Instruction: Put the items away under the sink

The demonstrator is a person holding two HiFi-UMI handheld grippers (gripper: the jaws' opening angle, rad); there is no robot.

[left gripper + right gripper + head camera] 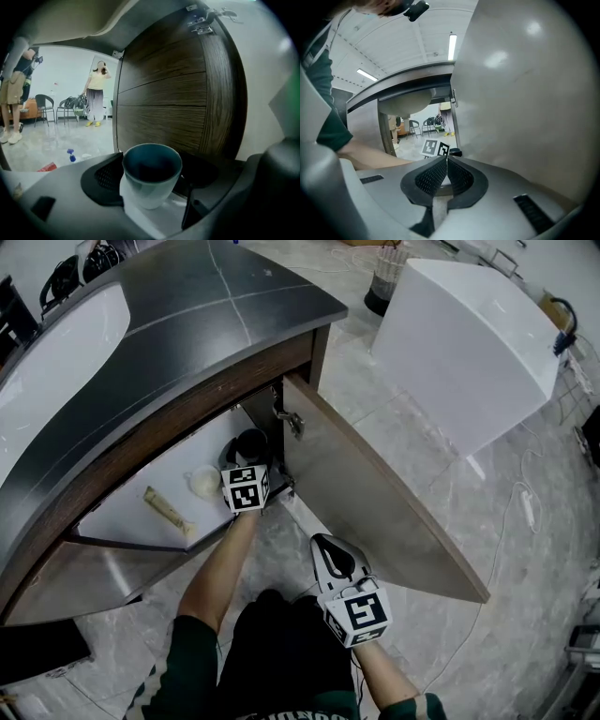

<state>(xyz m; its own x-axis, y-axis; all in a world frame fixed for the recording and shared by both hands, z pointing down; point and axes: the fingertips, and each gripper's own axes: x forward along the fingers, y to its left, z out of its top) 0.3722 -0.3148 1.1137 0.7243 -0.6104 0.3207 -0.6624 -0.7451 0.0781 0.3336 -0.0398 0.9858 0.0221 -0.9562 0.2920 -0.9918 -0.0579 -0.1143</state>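
Cup; teal inside, pale outside

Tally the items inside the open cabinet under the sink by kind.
Cup: 1
White round item: 1
Pale stick-shaped item: 1
Total: 3

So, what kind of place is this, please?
Likely a vanity unit standing in an open workroom, not a home bathroom: white basin, open cabinet door beneath, chairs across the bare floor.
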